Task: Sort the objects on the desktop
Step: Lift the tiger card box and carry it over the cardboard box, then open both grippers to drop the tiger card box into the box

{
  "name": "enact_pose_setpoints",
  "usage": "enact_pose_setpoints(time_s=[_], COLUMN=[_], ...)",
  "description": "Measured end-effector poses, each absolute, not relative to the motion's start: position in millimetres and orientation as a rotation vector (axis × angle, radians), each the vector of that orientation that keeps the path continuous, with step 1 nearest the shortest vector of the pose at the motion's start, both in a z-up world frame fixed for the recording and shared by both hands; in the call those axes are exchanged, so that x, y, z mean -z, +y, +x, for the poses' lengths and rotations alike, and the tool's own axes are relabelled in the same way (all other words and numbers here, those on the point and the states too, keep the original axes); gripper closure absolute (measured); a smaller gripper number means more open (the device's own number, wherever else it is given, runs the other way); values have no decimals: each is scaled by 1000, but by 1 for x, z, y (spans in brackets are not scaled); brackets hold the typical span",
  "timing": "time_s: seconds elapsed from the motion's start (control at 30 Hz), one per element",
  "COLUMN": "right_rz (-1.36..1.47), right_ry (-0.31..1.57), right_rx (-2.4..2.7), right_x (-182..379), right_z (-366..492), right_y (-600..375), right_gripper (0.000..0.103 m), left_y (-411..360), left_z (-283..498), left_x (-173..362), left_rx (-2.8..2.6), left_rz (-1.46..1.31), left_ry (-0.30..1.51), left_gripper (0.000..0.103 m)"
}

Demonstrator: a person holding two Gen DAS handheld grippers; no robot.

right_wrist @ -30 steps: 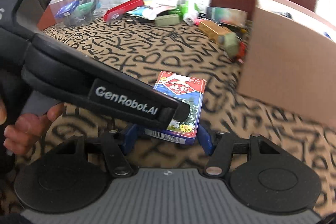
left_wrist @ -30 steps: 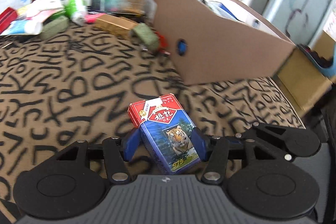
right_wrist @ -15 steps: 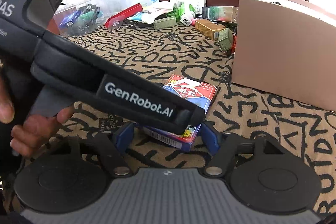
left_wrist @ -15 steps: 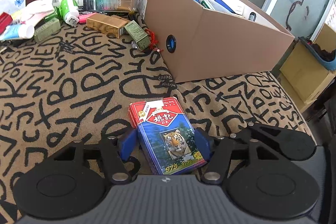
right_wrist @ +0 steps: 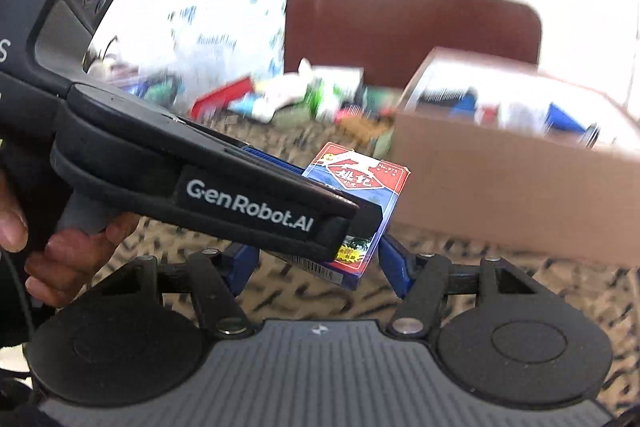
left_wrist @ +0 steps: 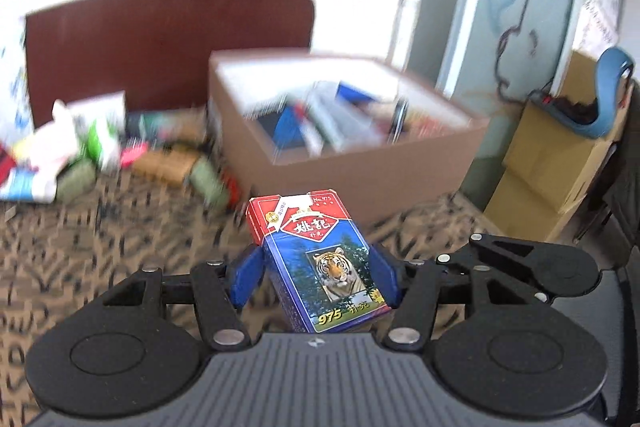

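Observation:
A red and blue playing-card box with a tiger picture (left_wrist: 320, 259) is clamped between the blue pads of my left gripper (left_wrist: 316, 273), lifted above the letter-patterned cloth. In the right wrist view the same card box (right_wrist: 360, 195) is held up by the left gripper body (right_wrist: 224, 187). My right gripper (right_wrist: 316, 265) is open just below and around the box, its pads apart from it. The open brown cardboard box (left_wrist: 360, 163) holding several items stands ahead to the right; it also shows in the right wrist view (right_wrist: 500, 183).
A pile of tubes, packets and small boxes (left_wrist: 100, 155) lies at the far left of the table. A dark red chair back (left_wrist: 168, 47) stands behind. Cardboard cartons (left_wrist: 556, 163) sit off the table's right edge. A clear container (right_wrist: 140, 83) is at the far left.
My left gripper has lifted the card box off the cloth and raised it toward the brown box. The views are blurred from the motion. The right gripper has risen along with it.

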State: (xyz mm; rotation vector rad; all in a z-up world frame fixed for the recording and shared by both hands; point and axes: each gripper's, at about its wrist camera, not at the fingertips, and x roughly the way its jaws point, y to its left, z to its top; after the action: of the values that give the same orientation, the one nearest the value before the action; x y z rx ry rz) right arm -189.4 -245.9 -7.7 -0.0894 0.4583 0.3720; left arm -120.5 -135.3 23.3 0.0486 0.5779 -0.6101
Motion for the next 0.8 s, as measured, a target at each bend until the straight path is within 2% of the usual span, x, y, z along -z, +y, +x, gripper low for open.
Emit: enact_pose_setpoints(time_s=[0.3, 0.53, 0.8], right_rz=[-194, -211, -254], right_ry=[298, 304, 396], right_rx=[-292, -276, -281], right_x=[-37, -54, -54], right_z=[-153, -95, -23], right_y=[-276, -301, -320], right_gripper=[39, 39, 39], left_y=[-172, -191, -206], left_z=[-79, -20, 47], left_x=[-72, -81, -70], left_rx=[640, 648, 640], left_rz=[63, -15, -73], left_ry=[433, 440, 486], left_gripper=[42, 42, 42])
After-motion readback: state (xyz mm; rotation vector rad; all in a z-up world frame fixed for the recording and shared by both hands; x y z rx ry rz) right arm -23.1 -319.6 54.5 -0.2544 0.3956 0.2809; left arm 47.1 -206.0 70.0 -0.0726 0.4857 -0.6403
